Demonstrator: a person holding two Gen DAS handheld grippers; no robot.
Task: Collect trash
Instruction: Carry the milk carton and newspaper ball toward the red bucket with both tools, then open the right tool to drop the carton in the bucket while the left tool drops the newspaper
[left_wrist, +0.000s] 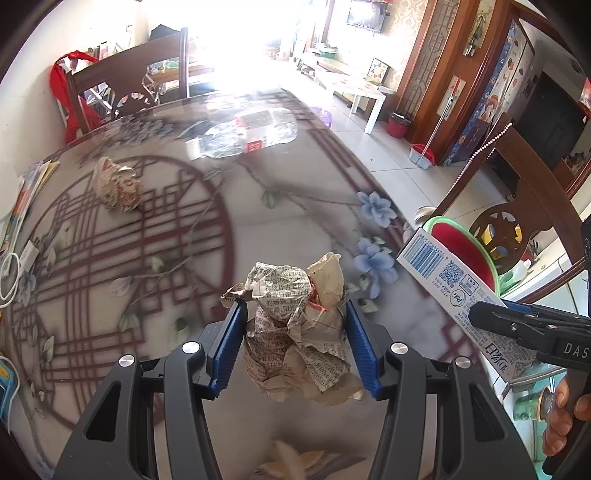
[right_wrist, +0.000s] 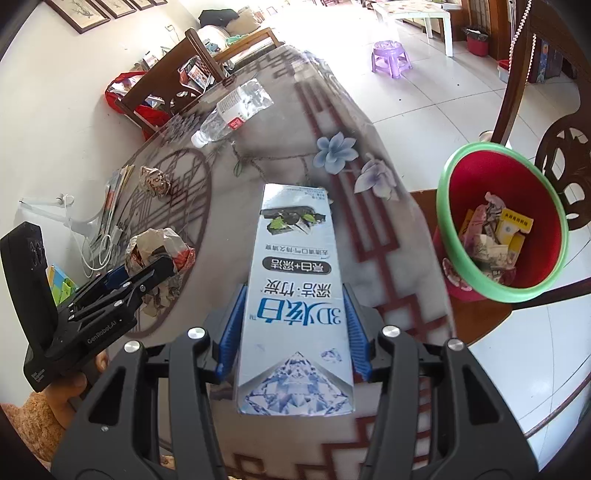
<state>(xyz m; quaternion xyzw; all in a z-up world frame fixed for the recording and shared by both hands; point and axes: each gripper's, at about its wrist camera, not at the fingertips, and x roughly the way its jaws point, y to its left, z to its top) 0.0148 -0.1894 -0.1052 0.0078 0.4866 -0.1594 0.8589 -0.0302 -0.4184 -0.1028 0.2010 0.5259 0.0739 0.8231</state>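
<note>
A: Item one: crumpled ball of printed newspaper (left_wrist: 295, 325). Where, and how held?

B: Clamped between the blue pads of the left gripper (left_wrist: 293, 317), jaws closed about halfway onto the wad, carried above the glass-topped table with red lattice and blue flower print (left_wrist: 177, 229). In the right wrist view it sits at nine o'clock of the carton.

A: Item two?

B: Long pale-blue cardboard toothpaste carton (right_wrist: 295, 295), pinched across its width near the diamond-printed end by the right gripper (right_wrist: 293, 306), jaws narrowed to the box, far end pointing to twelve o'clock.

A: Step in hand?

B: By my judgement, carry-to-bin; both loads are lifted, neither released. Destination: round red plastic bin with green rim (right_wrist: 502, 221), at two o'clock of the carton, off the table's right edge, already holding paper and small boxes.

A: Next move calls for?

B: Swing right past the table edge, centre each load over the mouth, then open.

A: Room?

B: Clear floor beyond the bin; dark wooden chair (right_wrist: 569, 155) just behind it. Remaining stock: clear crushed plastic bottle (right_wrist: 232, 110) at eleven o'clock, small patterned paper wad (right_wrist: 155, 181) at ten.
</note>
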